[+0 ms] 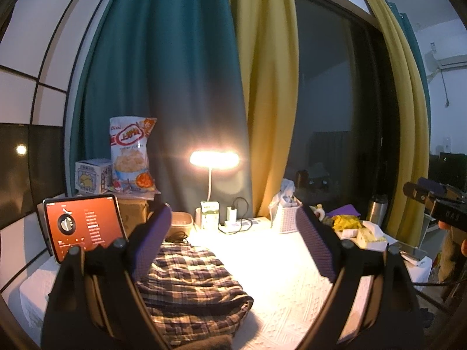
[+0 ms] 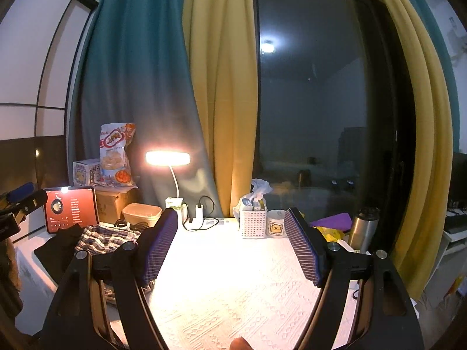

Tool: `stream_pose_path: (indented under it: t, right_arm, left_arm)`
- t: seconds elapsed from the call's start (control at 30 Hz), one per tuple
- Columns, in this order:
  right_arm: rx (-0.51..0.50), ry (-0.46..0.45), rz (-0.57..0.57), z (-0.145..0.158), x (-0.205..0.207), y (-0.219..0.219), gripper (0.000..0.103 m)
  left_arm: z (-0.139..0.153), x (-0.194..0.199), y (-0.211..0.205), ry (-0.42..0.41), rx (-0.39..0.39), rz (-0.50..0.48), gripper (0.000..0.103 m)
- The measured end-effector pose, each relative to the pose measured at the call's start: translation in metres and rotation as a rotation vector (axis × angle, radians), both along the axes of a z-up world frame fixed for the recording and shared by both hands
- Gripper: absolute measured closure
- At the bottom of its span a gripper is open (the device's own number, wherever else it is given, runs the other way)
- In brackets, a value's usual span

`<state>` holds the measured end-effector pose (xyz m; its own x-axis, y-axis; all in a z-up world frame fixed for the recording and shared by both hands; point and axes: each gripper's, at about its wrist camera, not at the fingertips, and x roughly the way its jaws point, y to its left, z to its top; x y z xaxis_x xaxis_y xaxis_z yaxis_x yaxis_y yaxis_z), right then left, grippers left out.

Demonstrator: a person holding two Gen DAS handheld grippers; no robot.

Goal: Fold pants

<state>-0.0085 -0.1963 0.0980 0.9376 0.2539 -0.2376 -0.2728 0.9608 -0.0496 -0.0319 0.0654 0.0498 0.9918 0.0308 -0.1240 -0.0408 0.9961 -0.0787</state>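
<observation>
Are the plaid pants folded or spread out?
Folded: the plaid pants lie as a compact layered bundle on the white tablecloth, neither gripper holding them.

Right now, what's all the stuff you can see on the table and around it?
plaid pants: one, brown and cream checks, bunched on the table's left side
dark cloth: one, black, beside the pants
table cover: one, white, textured
tablet: one, red screen, propped at far left
snack bag: one, white and orange, standing on a box
desk lamp: one, lit, at the back
white basket: one, back centre
mug: one, white, right of the basket
steel bottle: one, silver, far right
curtains: teal and yellow, behind the table
left gripper: open, over the pants
right gripper: open, over bare table
</observation>
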Motion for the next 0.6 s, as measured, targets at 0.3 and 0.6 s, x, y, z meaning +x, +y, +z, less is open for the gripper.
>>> stream_pose_path:
  t: [0.3,0.6]
  right_arm:
    - [-0.002,0.006,-0.004,-0.0009,0.0001,-0.0005,0.025]
    - [-0.010,0.023,-0.009,-0.0037,0.0004,0.0020,0.025]
  left_arm:
    - [0.0001,-0.0010,-0.0021,0.001,0.001,0.002,0.015]
    - [0.0000,-0.0002,-0.0002,0.003,0.002,0.000,0.015]
